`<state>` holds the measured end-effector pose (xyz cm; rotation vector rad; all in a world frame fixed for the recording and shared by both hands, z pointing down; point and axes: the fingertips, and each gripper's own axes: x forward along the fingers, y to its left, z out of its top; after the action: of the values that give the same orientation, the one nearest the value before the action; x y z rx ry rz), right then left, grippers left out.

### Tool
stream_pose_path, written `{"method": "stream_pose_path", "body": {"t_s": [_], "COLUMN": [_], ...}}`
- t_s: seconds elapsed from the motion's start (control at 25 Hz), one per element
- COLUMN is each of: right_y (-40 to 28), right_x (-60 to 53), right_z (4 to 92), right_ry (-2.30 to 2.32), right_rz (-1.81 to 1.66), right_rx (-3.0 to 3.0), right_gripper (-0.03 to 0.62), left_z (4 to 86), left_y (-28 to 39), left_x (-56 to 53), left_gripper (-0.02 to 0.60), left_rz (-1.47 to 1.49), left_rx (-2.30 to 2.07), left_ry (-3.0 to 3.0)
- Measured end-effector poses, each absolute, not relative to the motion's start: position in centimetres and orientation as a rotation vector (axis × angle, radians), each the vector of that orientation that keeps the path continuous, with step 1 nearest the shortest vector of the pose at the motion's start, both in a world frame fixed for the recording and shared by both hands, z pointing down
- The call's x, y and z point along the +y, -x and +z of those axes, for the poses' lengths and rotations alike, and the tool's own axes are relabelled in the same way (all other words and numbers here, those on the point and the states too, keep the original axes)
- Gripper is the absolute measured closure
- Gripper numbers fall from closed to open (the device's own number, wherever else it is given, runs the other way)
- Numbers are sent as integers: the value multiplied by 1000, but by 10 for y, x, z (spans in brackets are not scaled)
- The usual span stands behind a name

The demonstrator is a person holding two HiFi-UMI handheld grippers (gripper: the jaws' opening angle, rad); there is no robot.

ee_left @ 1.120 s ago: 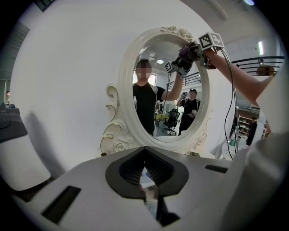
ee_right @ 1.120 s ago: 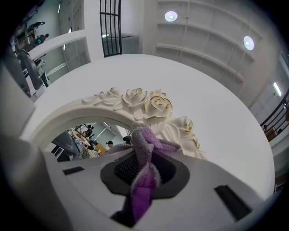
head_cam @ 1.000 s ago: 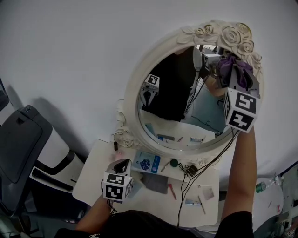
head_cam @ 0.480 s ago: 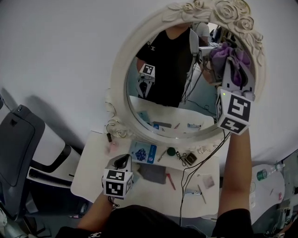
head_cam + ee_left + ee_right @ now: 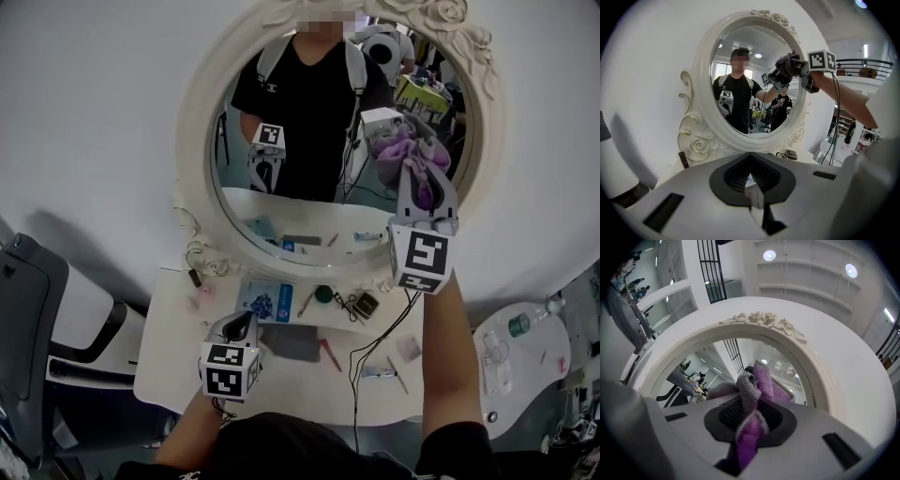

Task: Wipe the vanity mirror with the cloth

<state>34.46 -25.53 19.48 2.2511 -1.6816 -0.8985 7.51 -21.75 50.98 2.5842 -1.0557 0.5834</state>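
- On the right side of the vanity mirror [image 5: 300, 202], the right tool [image 5: 419, 187] is clamped tight on the purple cloth [image 5: 414, 155], which touches the glass.
- The left tool [image 5: 240, 326] hangs low over the counter [image 5: 169, 366], its jaws closed on nothing.
- There are two tools, one cloth and one mirror.
- The head view shows the counter top; the right gripper view does not.

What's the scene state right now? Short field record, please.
mirror: round, white rose-carved frame, upright behind vanity table
cloth: purple, held against the glass, right side
right gripper: shut on cloth, raised to the mirror
left gripper: shut, nothing in it, low over the table
clutter: blue packet, black cable on table
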Motion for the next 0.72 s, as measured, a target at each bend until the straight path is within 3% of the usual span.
{"method": "stream_pose_path", "body": {"t_s": [0.72], "right_y": [-366], "right_x": [-251], "right_z": [370], "right_ry": [-2303], "right_rz": [-351], "right_rx": [-1723], "right_gripper": [542], "left_z": [511], "left_y": [-70], "left_x": [-217], "left_gripper": [575], "left_rz": [596], "left_rx": [-1092], "left_ry": [-2576]}}
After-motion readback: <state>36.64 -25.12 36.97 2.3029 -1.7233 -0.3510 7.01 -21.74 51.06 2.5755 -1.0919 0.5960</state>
